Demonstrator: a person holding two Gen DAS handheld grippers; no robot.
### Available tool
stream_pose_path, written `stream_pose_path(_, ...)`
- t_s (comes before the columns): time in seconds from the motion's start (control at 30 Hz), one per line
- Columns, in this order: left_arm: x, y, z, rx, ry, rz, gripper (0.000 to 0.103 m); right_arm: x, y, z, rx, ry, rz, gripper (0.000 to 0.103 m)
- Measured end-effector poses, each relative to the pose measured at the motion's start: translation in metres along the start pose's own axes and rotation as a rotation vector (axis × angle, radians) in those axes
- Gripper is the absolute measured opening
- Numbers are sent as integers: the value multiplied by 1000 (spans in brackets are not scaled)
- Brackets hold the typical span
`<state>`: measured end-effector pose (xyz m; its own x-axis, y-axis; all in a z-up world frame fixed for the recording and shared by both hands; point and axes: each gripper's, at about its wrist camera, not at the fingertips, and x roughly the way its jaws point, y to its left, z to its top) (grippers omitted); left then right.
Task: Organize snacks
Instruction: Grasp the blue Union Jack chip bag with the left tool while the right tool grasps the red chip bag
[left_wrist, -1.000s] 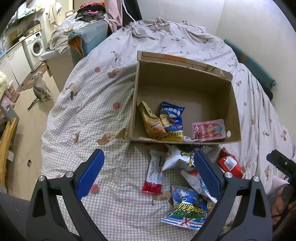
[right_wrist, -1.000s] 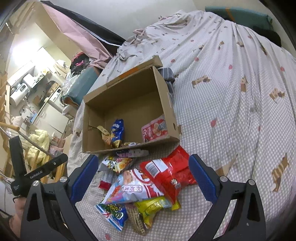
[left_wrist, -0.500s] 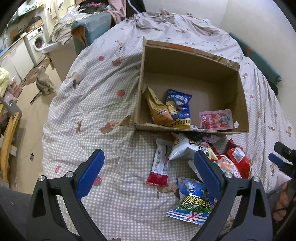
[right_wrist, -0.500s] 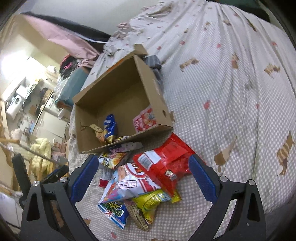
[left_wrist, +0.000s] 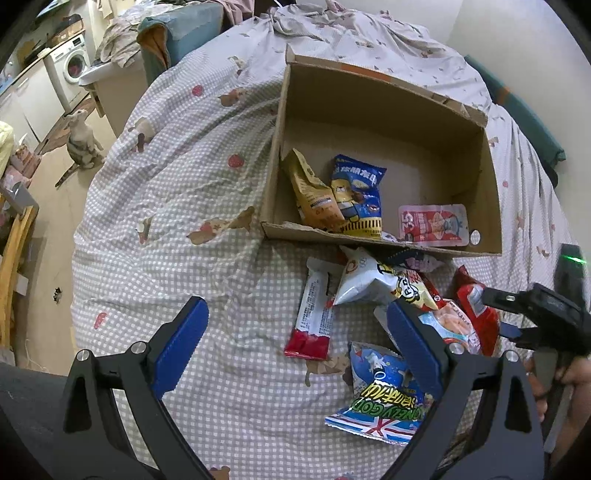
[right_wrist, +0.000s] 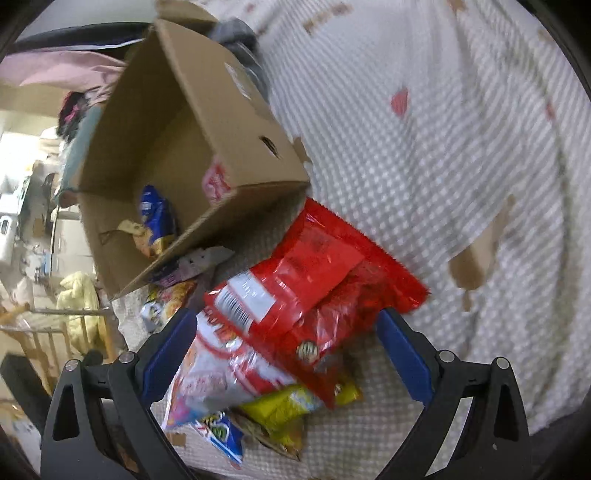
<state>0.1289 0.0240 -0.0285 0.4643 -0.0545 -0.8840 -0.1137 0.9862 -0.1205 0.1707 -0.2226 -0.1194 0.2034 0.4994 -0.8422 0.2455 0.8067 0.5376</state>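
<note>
Left gripper (left_wrist: 295, 339) spread wide over the checked bedspread (left_wrist: 177, 206), holding nothing, with a red-and-white bar wrapper (left_wrist: 312, 314) lying just ahead between the blue pads (left_wrist: 181, 343). Straight ahead, well beyond, a cardboard box (left_wrist: 380, 122) open at the top, already carrying a tan pouch (left_wrist: 310, 192), a blue bag (left_wrist: 360, 192) and a flat pink pack (left_wrist: 432, 225). Ahead and to the right of that gripper, a heap of loose snacks hard against the box's near wall: white chip bag (left_wrist: 369, 280), blue flag-print bag (left_wrist: 384, 398) partly behind the right-hand pad. Right gripper (right_wrist: 288, 354) also fully apart and empty, straddling a big red bag (right_wrist: 317, 280) that overlaps a white-and-red bag (right_wrist: 218, 365), with a yellow pack (right_wrist: 284, 406) poking out underneath (brand names too smeared to read). Box corner (right_wrist: 258, 158) looming close ahead-left of it, blocking most of the interior; only a sliver of blue and pink showing inside. Whole right view blurred. Far left of the left gripper, down on the floor, a cat (left_wrist: 81, 140) sitting, and a washing machine (left_wrist: 72, 68) beyond it. Lower pile contents mostly buried, hard to separate.
</note>
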Motion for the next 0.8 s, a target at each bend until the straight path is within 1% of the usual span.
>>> stream_pose_path(0.03,1,-1,-1,4,1,3,96,5,-4,2,27,-1,0,100)
stream_pose_path(0.1,3,-2,-3,13,5,12,96,11,-13,6,90,-5,29,101)
stream_pose_path(0.13,4,-3,-4,20,8,17,96,11,-15,8,104,-4,39,101)
stream_pose_path(0.2,7,-3,-6,29,18,22,96,9,-17,11,87,-9,24,99)
stream_pose_path(0.23,9,-4,-6,32,24,25,96,8,-19,12,77,-10,10,90)
stream_pose_path(0.27,10,-4,-7,33,29,25,96,5,-21,11,66,-16,-12,78)
stream_pose_path(0.3,11,-4,-8,33,34,24,96,2,-22,9,60,-19,-8,74)
stream_pose_path(0.37,14,-5,-9,34,48,18,96,-9,-21,7,18,-44,-27,50)
stream_pose_path(0.4,15,-6,-9,36,53,17,96,-14,-19,5,-2,-56,-32,44)
stream_pose_path(0.43,17,-7,-10,43,64,15,96,-19,-17,2,-25,-67,-31,28)
stream_pose_path(0.47,19,-8,-11,51,73,13,96,-24,-15,-1,-40,-76,-28,23)
stream_pose_path(0.5,21,-10,-13,64,86,6,96,-28,-15,-5,-52,-83,-24,21)
stream_pose_path(0.57,27,-14,-16,92,124,-12,96,-37,-18,-10,-51,-99,-21,4)
stream_pose_path(0.67,33,-19,-22,112,172,-41,96,-53,-21,-14,-50,-130,4,2)
stream_pose_path(0.8,41,-34,-35,179,242,-85,96,-72,-27,-22,-59,-156,23,2)
